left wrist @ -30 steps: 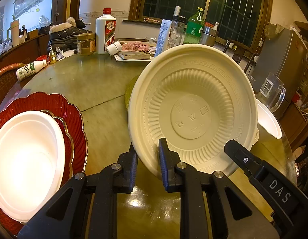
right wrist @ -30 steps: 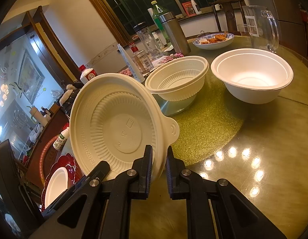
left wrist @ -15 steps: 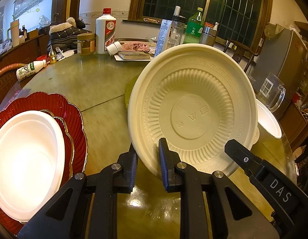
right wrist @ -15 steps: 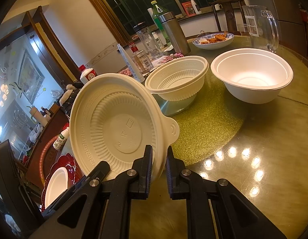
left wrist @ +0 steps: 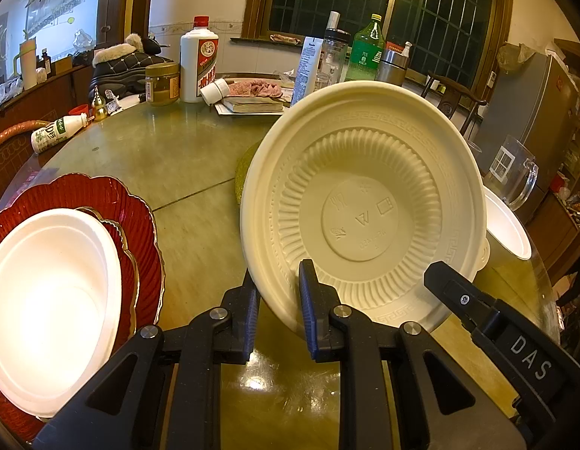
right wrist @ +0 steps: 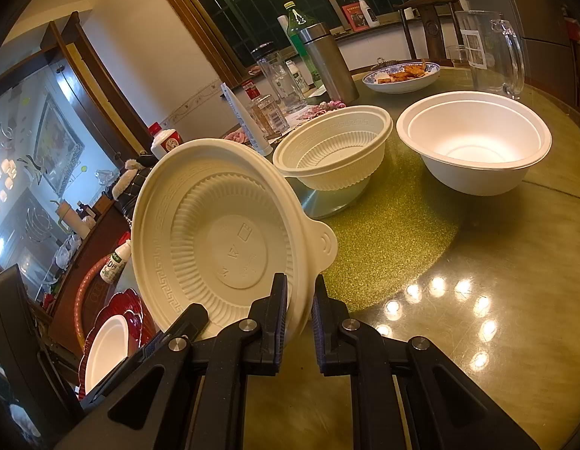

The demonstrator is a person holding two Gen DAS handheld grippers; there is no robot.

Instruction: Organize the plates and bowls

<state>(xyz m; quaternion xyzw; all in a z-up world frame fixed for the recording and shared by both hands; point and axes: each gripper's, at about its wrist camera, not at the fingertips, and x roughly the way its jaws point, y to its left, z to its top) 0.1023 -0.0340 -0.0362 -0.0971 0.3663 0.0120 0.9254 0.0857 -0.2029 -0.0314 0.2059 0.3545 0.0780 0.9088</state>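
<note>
A cream ribbed plastic lid [left wrist: 361, 217] with a small tab is held tilted on edge above the table, its stamped centre facing both cameras. My left gripper [left wrist: 277, 285] is shut on its lower left rim. My right gripper [right wrist: 299, 292] is shut on the rim just below the tab; its finger [left wrist: 440, 273] also shows in the left wrist view. In the right wrist view the lid [right wrist: 230, 243] stands in front of a matching cream bowl [right wrist: 335, 157] and a white bowl [right wrist: 474, 142]. A white foam plate [left wrist: 50, 300] lies on stacked red scalloped plates [left wrist: 136, 210] at the left.
Round green glass table [left wrist: 170, 157] with a glittery green mat [right wrist: 383, 232] in the middle. At the far side stand a white liquor bottle [left wrist: 199, 63], a jar [left wrist: 162, 84], a steel flask [right wrist: 327, 63], a dish of food [right wrist: 402, 75] and a glass pitcher [right wrist: 492, 52].
</note>
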